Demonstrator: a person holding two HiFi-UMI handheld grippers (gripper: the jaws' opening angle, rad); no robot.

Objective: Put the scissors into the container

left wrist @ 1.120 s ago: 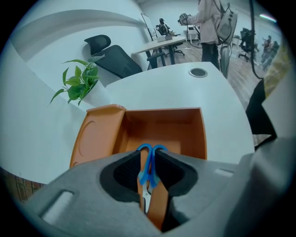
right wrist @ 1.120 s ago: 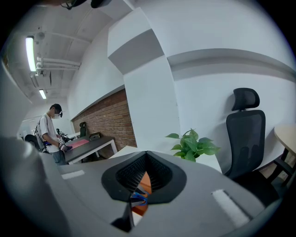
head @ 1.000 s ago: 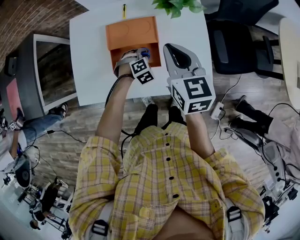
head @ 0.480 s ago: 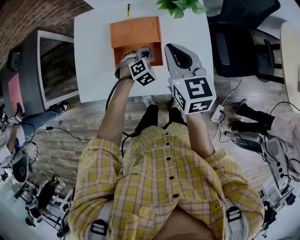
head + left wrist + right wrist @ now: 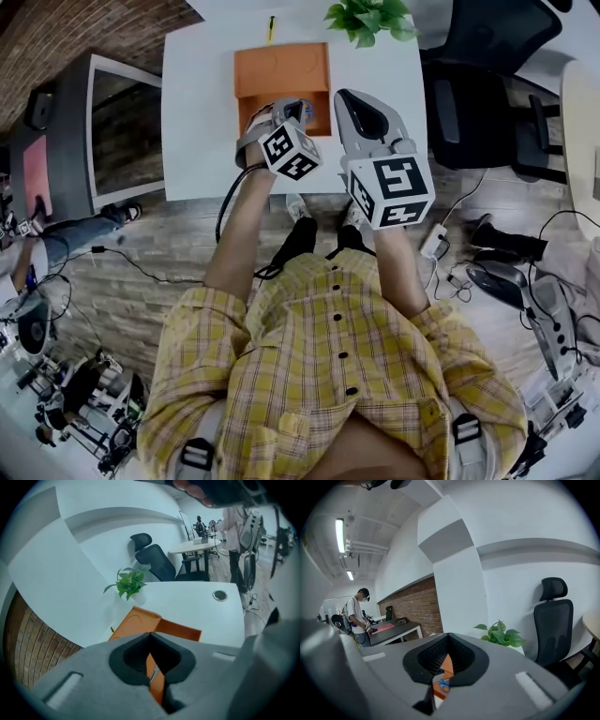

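Left gripper has its jaws pressed together with nothing between them, over the near end of the orange container on the white table. Right gripper is likewise closed and empty, just right of the container. Blue-handled scissors lie inside the container.

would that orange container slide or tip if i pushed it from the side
Likely slides rather than tips: the orange container looks low and wide, sitting flat on the white table. Probably light for its size, since its walls look thin in the left gripper view. Those thin walls might flex under a push.
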